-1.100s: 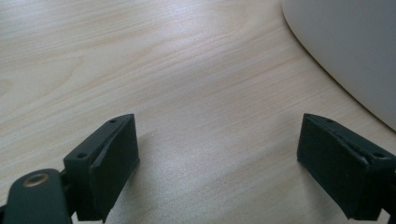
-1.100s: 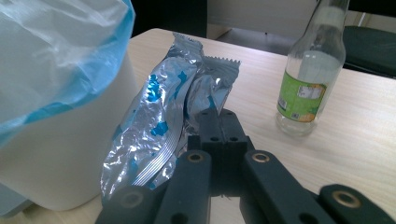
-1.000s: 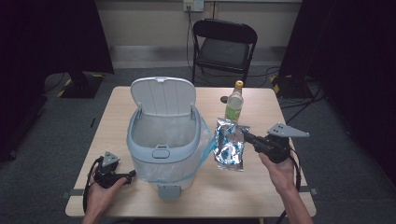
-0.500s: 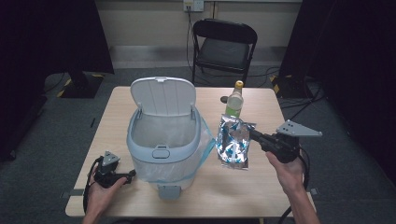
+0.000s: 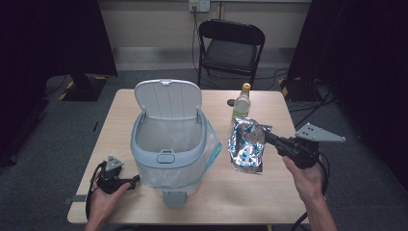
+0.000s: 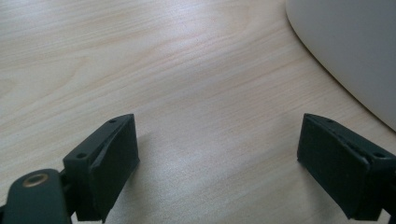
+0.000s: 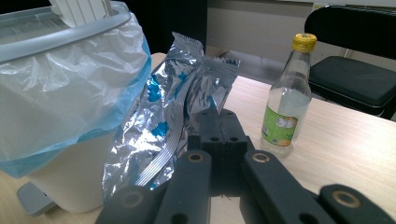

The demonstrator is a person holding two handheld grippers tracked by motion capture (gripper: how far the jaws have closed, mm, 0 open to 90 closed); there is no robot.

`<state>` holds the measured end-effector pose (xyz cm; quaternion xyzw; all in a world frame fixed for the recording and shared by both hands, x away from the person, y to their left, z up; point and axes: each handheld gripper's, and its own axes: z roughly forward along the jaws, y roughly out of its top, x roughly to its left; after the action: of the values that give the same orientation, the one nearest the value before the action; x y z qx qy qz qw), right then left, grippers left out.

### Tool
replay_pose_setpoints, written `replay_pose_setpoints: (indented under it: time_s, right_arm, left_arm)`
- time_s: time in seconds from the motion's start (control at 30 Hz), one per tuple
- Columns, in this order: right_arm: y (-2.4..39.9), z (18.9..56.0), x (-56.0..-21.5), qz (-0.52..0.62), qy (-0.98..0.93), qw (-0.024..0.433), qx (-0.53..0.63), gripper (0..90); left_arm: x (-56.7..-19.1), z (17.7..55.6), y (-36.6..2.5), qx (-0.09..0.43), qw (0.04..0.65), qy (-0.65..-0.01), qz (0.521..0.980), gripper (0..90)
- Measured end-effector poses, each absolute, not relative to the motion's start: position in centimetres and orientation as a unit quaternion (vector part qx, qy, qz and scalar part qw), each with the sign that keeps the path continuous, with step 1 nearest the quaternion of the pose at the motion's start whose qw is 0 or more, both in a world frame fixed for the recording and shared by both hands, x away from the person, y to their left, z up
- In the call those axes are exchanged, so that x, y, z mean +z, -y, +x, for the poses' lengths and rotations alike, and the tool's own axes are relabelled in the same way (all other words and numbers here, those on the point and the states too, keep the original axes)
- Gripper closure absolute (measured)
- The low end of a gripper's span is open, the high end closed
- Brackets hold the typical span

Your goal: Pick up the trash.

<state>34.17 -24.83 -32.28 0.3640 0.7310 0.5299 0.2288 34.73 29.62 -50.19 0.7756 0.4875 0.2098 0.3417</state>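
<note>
Evidently light and crinkly, the silver-and-blue foil snack bag beside the pale-blue pedal bin is pinched at its edge by the right gripper; the left gripper is held apart.

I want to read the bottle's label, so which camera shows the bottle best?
The right gripper view: the bottle stands close, with its yellow cap and green label visible. The high view shows it small and far off, behind the foil bag. The left gripper view faces bare table.
</note>
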Motion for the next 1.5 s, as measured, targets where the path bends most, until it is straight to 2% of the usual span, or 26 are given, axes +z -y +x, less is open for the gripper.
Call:
replay_pose_setpoints:
  time_s: [0.97, 1.5]
  right_arm:
    - [25.2, 32.1, -27.8, 0.322, -0.718, 0.235, 0.571, 90.0]
    - [23.4, 32.1, -24.2, 0.280, -0.712, 0.232, 0.601, 90.0]
  left_arm:
    - [-50.2, 34.7, -29.6, 0.210, 0.342, -0.487, 0.776, 11.9]
    - [-50.2, 34.7, -29.6, 0.210, 0.342, -0.488, 0.776, 11.9]
